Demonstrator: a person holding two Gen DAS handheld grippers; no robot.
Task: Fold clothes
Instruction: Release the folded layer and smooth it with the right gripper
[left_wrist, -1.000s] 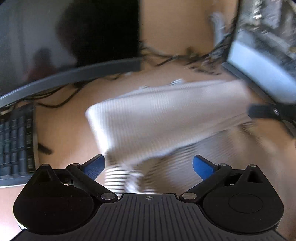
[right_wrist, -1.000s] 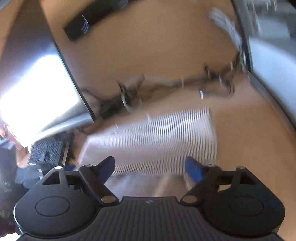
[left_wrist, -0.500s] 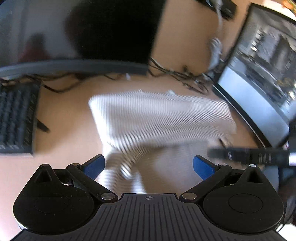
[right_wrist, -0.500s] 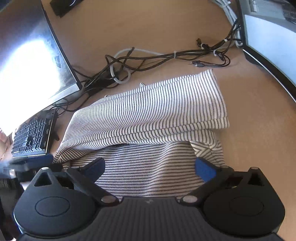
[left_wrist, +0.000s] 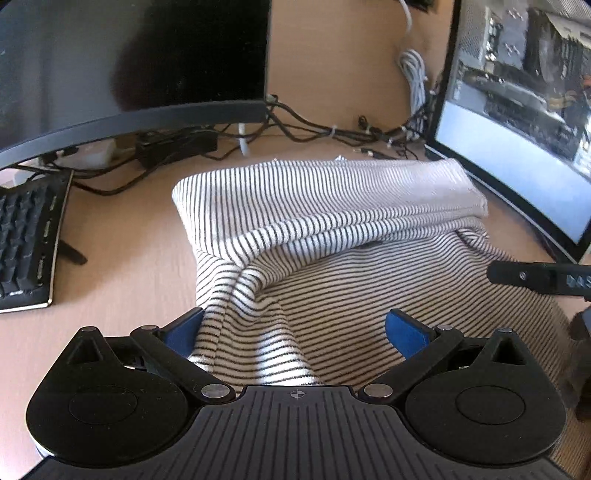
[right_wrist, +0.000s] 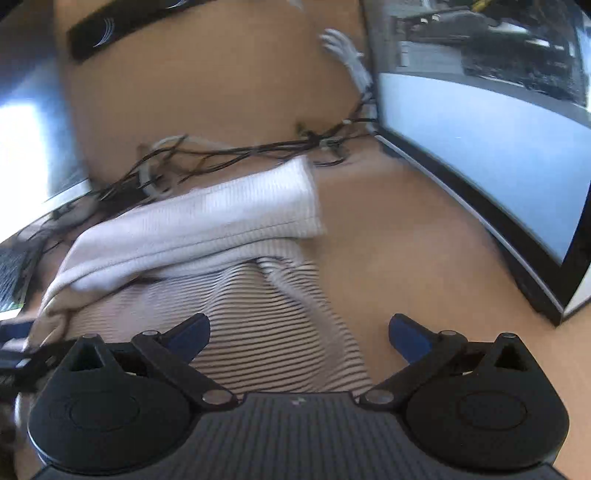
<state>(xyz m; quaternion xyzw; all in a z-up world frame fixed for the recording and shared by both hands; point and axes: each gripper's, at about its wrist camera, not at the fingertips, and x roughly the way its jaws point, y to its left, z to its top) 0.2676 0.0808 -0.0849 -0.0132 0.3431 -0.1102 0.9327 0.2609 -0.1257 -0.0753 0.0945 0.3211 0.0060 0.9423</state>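
A white garment with thin black stripes (left_wrist: 332, 236) lies on the wooden desk (left_wrist: 122, 258), its far part folded over toward me into a thick band. It also shows in the right wrist view (right_wrist: 229, 258), blurred. My left gripper (left_wrist: 293, 330) is open and empty, low over the garment's near left part, its blue fingers on either side of a raised fold. My right gripper (right_wrist: 299, 332) is open and empty over the garment's near right edge. Part of the right gripper shows at the right edge of the left wrist view (left_wrist: 535, 277).
A dark curved monitor (left_wrist: 122, 62) stands at back left, a lit monitor (left_wrist: 517, 122) at right. A black keyboard (left_wrist: 26, 243) lies at left. A tangle of cables (left_wrist: 314, 133) runs along the back of the desk, just behind the garment.
Both grippers have swung over the garment; the views were blurred with motion. The left view has steadied and sits closer and lower. The right view has shifted toward the garment's right edge.
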